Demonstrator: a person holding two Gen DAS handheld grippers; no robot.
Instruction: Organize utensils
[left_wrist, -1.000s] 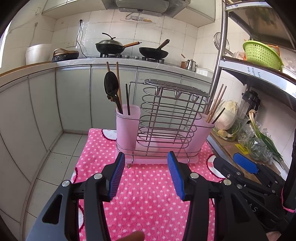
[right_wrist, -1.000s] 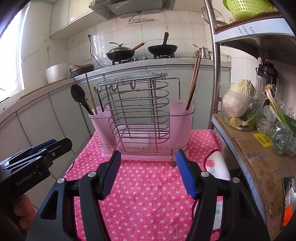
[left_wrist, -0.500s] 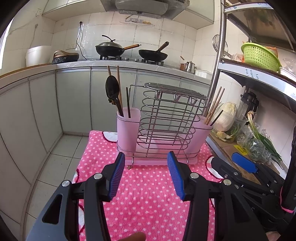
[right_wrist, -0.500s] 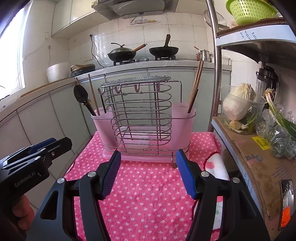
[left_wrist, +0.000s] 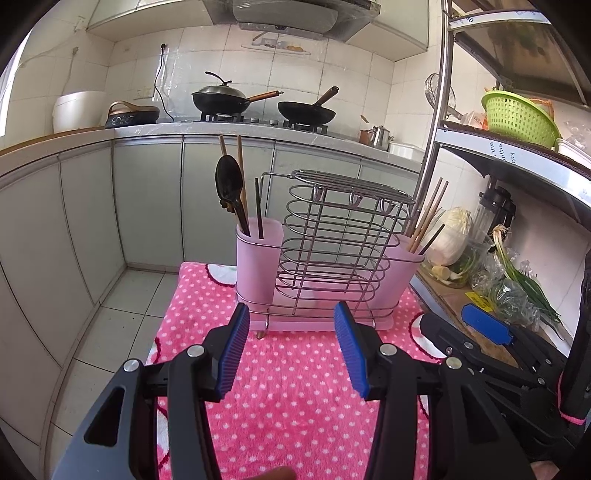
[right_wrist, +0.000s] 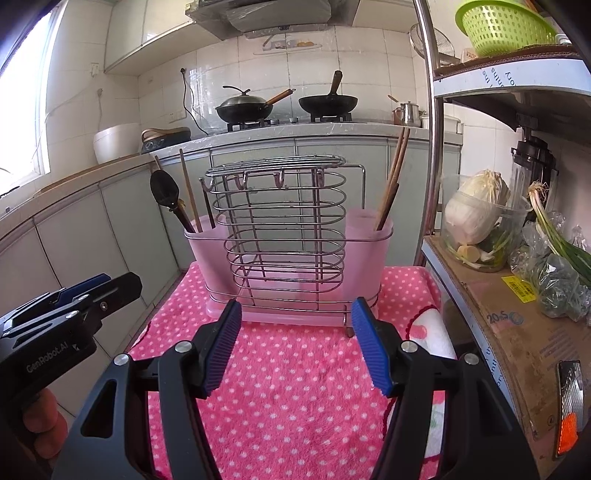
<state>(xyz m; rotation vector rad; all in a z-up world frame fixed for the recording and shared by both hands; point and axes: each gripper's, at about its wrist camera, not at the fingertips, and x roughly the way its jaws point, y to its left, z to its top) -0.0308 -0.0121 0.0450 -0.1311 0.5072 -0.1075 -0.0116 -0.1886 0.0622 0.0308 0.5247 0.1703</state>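
Observation:
A wire utensil rack (left_wrist: 334, 251) (right_wrist: 280, 229) with two pink cups stands on a pink dotted towel (left_wrist: 295, 398) (right_wrist: 295, 391). The left cup (left_wrist: 258, 258) holds a black spoon (left_wrist: 229, 184) (right_wrist: 165, 190) and chopsticks. The right cup (right_wrist: 365, 240) holds several wooden chopsticks (left_wrist: 424, 221) (right_wrist: 395, 177). My left gripper (left_wrist: 291, 350) is open and empty, in front of the rack. My right gripper (right_wrist: 295, 347) is open and empty, also short of the rack. Each gripper shows at the edge of the other's view.
A metal shelf post (left_wrist: 432, 129) and a cardboard-covered shelf (right_wrist: 498, 306) with cabbage and greens stand at the right. A green basket (left_wrist: 517, 116) sits on the upper shelf. Cabinets and a stove with two woks (left_wrist: 236, 98) are behind. Tiled floor lies left.
Both grippers have drawn back a little from the rack and tilted upward; the rack looks slightly farther away. Both stay open and empty.

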